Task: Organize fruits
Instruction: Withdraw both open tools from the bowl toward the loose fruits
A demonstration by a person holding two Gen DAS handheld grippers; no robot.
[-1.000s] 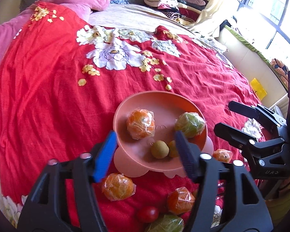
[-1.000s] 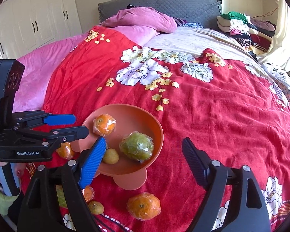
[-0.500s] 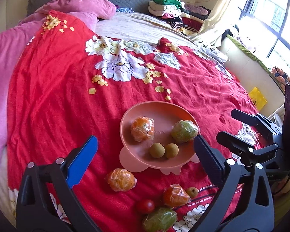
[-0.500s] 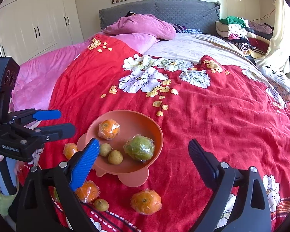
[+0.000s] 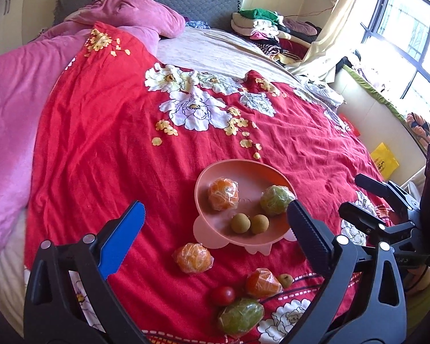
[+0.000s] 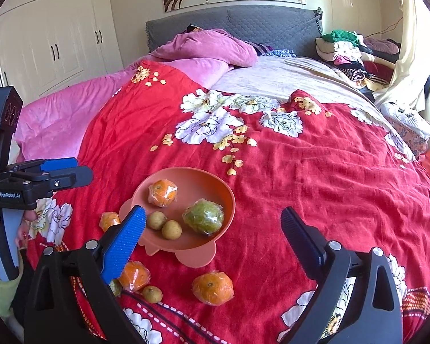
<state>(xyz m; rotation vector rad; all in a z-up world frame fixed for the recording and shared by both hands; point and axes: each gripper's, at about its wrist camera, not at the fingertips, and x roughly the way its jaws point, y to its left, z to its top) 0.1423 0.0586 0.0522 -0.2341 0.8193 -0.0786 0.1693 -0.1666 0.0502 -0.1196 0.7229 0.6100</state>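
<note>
Left tool [image 5: 215, 215]: spread wide, empty, above the bed [image 5: 100, 143].
Right tool [image 6: 212, 218]: wide apart, empty.
Bowl [image 5: 203, 183]: four fruits inside.

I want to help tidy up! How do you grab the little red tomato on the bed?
Come straight down on the tomato and pinch its round middle from left and right. Wrapped fruit crowds its far right and near sides, so keep the fingers off those.

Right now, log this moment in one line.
left claw open | right claw open | bowl holds four fruits | loose fruits on bedspread
</note>
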